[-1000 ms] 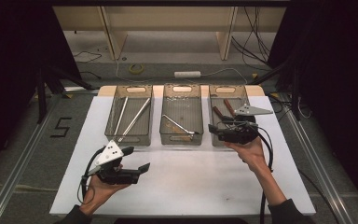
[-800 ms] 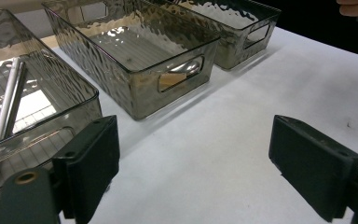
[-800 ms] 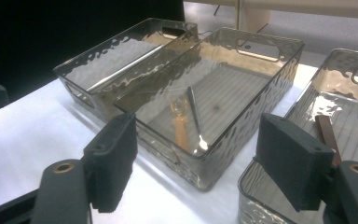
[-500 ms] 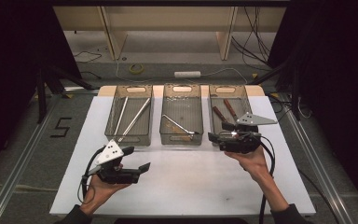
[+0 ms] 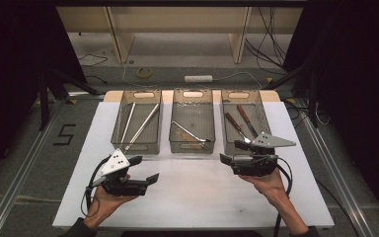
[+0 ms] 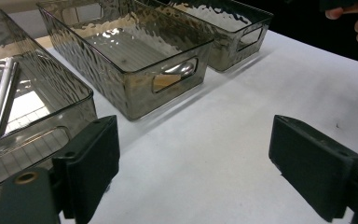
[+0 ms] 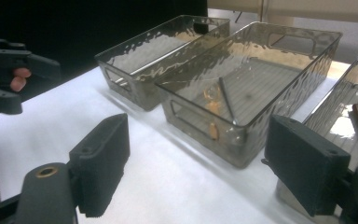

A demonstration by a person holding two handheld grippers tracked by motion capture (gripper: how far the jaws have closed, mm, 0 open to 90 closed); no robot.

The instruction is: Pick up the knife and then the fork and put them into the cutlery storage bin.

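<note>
Fingers of both grippers parted, gripping nothing, right gripper (image 5: pixel 227 159) just widened, knives (image 5: pixel 241 126) (blades hidden behind it), left gripper (image 5: pixel 147 170).

Left gripper (image 6: pixel 193 172) fingers (image 6: pixel 91 161) stand wide apart over the white counter (image 6: pixel 242 107), just before the middle bin (image 6: pixel 135 56); metal rods (image 6: pixel 0 100) lie in the bin left of it

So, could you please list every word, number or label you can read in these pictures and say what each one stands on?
"5": a dark number marked on the grey floor, left of the white table.
No other text is readable: the three clear bins, such as the middle bin, show no labels, and neither the left gripper nor the right gripper shows any lettering.
</note>
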